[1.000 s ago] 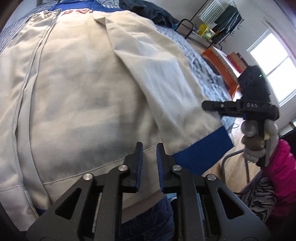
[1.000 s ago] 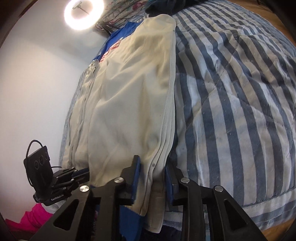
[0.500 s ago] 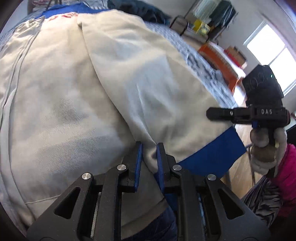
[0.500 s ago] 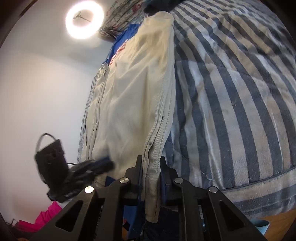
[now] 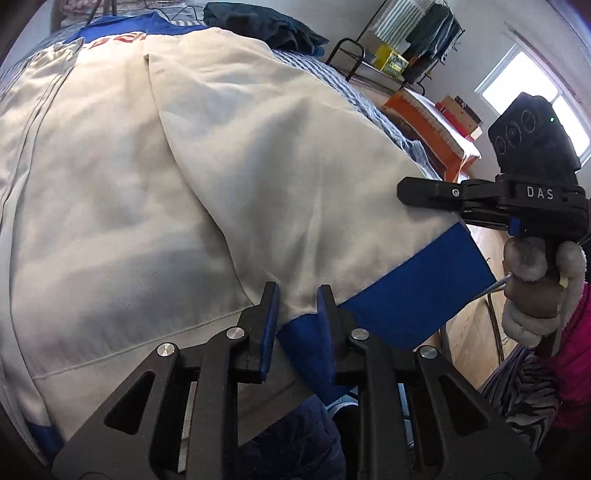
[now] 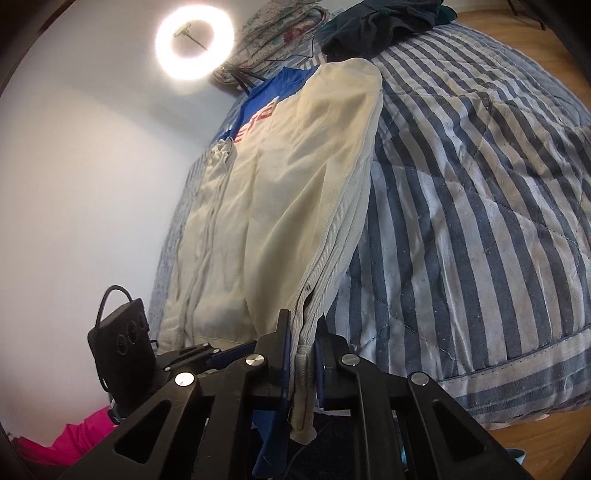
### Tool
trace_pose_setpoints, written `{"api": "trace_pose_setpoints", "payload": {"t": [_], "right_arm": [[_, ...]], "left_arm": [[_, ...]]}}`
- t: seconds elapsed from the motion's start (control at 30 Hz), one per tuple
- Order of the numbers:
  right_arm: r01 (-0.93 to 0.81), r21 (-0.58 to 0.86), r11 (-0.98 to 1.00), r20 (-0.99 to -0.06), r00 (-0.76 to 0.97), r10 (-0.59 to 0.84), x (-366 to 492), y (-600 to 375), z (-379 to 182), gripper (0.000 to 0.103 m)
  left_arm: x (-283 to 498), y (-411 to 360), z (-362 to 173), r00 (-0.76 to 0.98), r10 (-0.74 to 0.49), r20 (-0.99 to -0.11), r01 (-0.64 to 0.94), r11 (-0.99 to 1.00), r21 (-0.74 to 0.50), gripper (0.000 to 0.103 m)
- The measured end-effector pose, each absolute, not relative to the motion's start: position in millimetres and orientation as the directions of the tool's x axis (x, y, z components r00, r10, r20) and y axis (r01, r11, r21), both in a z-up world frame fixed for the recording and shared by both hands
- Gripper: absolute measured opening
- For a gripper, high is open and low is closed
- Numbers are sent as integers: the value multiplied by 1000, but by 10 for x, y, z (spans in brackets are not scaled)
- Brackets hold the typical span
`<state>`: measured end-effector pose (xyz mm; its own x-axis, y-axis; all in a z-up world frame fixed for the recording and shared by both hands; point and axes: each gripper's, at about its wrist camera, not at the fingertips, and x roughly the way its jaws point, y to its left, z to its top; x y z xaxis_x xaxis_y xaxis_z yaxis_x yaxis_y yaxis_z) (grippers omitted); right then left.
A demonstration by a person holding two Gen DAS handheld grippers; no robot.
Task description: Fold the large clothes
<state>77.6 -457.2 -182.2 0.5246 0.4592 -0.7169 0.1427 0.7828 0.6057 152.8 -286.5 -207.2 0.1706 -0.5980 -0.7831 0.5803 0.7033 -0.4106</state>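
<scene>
A large cream jacket (image 5: 147, 184) with blue trim and red letters lies lengthwise on the bed, also seen in the right wrist view (image 6: 277, 184). My left gripper (image 5: 295, 314) sits at its near hem where the cream flap meets the blue band (image 5: 406, 295). Bunched fabric fills the gap and touches both pads while the jaws are opening. My right gripper (image 6: 301, 343) is closing, its pads pressed on the jacket's ribbed side edge, which hangs lifted. The left wrist view has the right gripper (image 5: 404, 192) at the flap's right corner, held by a gloved hand (image 5: 528, 288).
A blue-and-white striped quilt (image 6: 461, 184) covers the bed to the right of the jacket. Dark clothes (image 6: 380, 26) are piled at the far end. A ring light (image 6: 194, 37) shines on the wall. A clothes rack (image 5: 424, 33) and wooden floor lie beyond the bed.
The right jaws closed on the jacket's side edge and raised it. My left gripper slid right along the hem to the blue band, its jaws now slightly wider.
</scene>
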Motion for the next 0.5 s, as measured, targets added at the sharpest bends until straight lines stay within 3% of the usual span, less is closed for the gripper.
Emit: {"api": "trace_pose_setpoints", "payload": {"t": [0.17, 0.5], "right_arm": [[124, 553, 824, -734, 540, 411, 872, -4417, -1685, 8], [-23, 446, 894, -748, 539, 387, 1182, -3926, -1395, 8]], "left_arm": [[1533, -2707, -1894, 178, -637, -751, 535, 703, -469, 20], [1600, -1805, -1387, 385, -681, -623, 403, 732, -550, 20]]}}
